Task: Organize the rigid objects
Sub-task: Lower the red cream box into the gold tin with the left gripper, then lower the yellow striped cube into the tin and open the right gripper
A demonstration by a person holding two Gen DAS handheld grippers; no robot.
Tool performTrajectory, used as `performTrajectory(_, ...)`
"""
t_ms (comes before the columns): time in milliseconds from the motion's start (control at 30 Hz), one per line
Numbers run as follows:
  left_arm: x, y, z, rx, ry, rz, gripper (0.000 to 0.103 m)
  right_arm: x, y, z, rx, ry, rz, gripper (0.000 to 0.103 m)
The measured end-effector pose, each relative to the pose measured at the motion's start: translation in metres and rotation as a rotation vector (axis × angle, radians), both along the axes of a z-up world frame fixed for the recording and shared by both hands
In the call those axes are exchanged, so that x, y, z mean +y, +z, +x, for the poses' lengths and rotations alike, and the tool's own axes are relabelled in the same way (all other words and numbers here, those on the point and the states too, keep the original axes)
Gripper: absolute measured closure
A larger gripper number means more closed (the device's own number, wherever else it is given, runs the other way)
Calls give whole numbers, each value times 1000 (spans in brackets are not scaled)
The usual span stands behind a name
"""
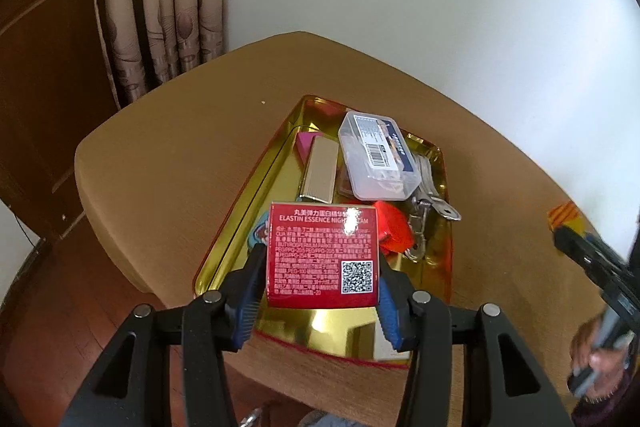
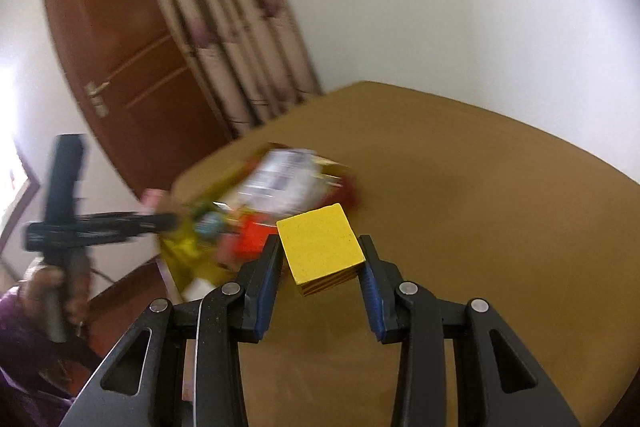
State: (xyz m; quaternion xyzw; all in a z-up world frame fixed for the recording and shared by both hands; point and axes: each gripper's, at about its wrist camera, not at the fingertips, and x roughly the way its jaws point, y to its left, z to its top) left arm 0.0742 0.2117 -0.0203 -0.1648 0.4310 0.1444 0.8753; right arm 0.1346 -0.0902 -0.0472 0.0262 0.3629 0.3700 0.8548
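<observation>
Starting at L: a red box (image 1: 322,255) is clamped between the pads of the left gripper (image 1: 320,297), held above the gold tray (image 1: 240,227) w/ clear case (image 1: 376,155) inside. At R, a yellow block (image 2: 320,247) is pinched by the right gripper (image 2: 322,267), jaws narrowly set, over the brown table (image 2: 500,227).

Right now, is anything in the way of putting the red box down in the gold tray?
Yes. The left gripper holds the red box over the gold tray, which is crowded: an orange block, a clear plastic case, a gold bar and keys. Only the near end looks bare.
</observation>
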Motion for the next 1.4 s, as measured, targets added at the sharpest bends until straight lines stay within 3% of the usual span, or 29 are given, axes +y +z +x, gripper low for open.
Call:
performTrajectory(233, 5, -22, 14, 34, -47, -34, 53, 69, -3, -7, 16, 83, -29, 68)
performTrajectory(433, 12, -35, 13, 58, -63, -76, 53, 95, -18, -3, 57, 102, -48, 68)
performTrajectory(700, 13, -40, 14, 95, -87, -70, 53, 102, -35, -1, 94, 83, -75, 68)
performTrajectory(1133, 20, -34, 11, 90, -93, -100, 52, 112, -57, 1, 103, 53, -170, 67)
performTrajectory(1400, 14, -37, 11, 114, -144, -160, 52, 117, -57, -1, 98, 63, -204, 64)
